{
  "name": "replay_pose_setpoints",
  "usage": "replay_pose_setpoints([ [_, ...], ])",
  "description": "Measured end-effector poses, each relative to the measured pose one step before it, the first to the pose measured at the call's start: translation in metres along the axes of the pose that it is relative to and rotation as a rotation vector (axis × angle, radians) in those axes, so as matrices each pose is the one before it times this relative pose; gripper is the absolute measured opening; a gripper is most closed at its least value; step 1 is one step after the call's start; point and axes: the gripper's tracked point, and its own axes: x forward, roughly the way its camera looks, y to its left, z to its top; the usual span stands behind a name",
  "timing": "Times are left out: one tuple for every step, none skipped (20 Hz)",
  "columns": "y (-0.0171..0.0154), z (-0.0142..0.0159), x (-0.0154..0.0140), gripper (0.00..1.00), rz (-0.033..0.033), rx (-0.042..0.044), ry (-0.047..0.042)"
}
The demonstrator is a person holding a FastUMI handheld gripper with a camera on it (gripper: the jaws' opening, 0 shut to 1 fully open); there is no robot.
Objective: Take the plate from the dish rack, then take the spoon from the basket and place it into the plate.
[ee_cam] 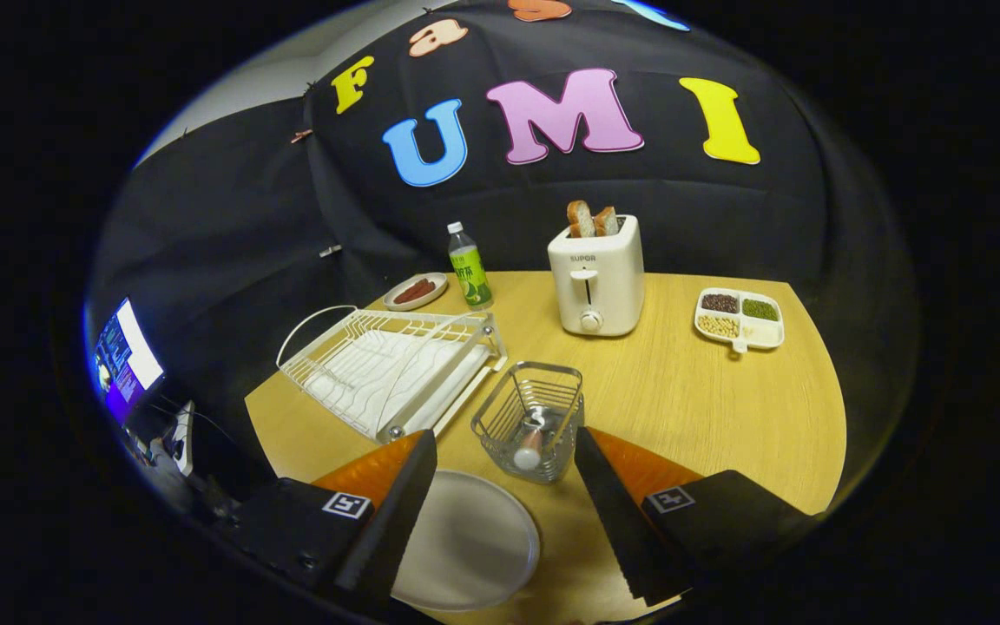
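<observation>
round wooden table (708, 408) against black cloth wall (231, 252), lit monitor (125, 358) beside it

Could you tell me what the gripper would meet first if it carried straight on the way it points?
Probably the wire basket holding the spoon, just ahead of the open gripper; depth is hard to judge.
</observation>
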Motion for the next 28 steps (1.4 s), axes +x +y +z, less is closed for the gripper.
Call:
replay_pose_setpoints([
  [-0.00002,0.00457,0.0069,0.99,0.00217,-0.00085,-0.01308],
  [-0.00162,0.00266,0.00744,0.99,-0.00309,-0.00135,-0.01014],
  [-0.0008,0.00254,0.00765,0.99,0.00157,0.0003,-0.00764],
  [-0.00156,0.00083,0.00733,0.98,-0.00303,0.00232,-0.00555],
  [-0.00194,0.00017,0.00696,0.97,-0.00154,0.00353,-0.00462],
  [-0.00174,-0.00148,0.00713,0.96,0.00185,0.00003,-0.00316],
  [-0.00347,-0.0025,0.00691,0.92,-0.01195,-0.00804,-0.00102],
  [-0.0027,-0.00187,0.00307,0.76,-0.00216,-0.0071,-0.00206],
  [-0.00004,-0.00148,0.00432,0.74,0.00138,-0.00617,-0.00146],
  [-0.00137,-0.00232,0.00284,0.74,-0.00135,-0.00828,0.00178],
  [0.00165,-0.00411,0.00156,0.74,0.00683,-0.01183,0.0067],
  [-0.00114,-0.00404,0.00132,0.74,-0.00532,-0.02174,0.00486],
  [-0.00179,-0.00041,0.00066,0.74,0.00013,-0.01213,-0.00937],
  [0.00003,-0.00215,0.00209,0.67,-0.00055,-0.00266,-0.00174],
  [-0.00068,-0.00003,0.0021,0.6,-0.00251,0.00251,-0.00292],
  [-0.0011,-0.00103,0.00277,0.54,-0.00331,0.00554,0.00346],
  [-0.00118,0.00022,0.00313,0.49,-0.00417,0.00955,0.00032],
  [-0.00111,-0.00124,0.00232,0.4,-0.00309,0.0083,0.00774],
  [0.00166,-0.00043,0.00205,0.34,0.00405,0.00272,0.00534],
  [0.00004,-0.00034,0.00112,0.28,-0.00147,-0.00948,0.00404],
  [-0.00017,0.00039,-0.00304,0.28,-0.0047,-0.01584,-0.00242],
  [-0.00231,-0.00128,0.00283,0.27,-0.01082,-0.02262,0.00065],
  [-0.00106,0.00044,-0.00035,0.26,-0.00578,-0.00598,-0.00178],
  [0.00009,-0.0017,0.00186,0.25,0.00025,-0.00416,0.00717],
  [0.00067,0.00003,0.00117,0.25,0.00485,-0.00556,0.00898],
  [-0.0024,0.00175,-0.00216,0.24,-0.00497,-0.007,0.00844],
  [-0.00031,0.00001,-0.00066,0.24,0.00119,0.00008,0.01387],
  [0.00095,-0.00042,-0.00021,0.23,0.00769,0.00411,0.01198],
])
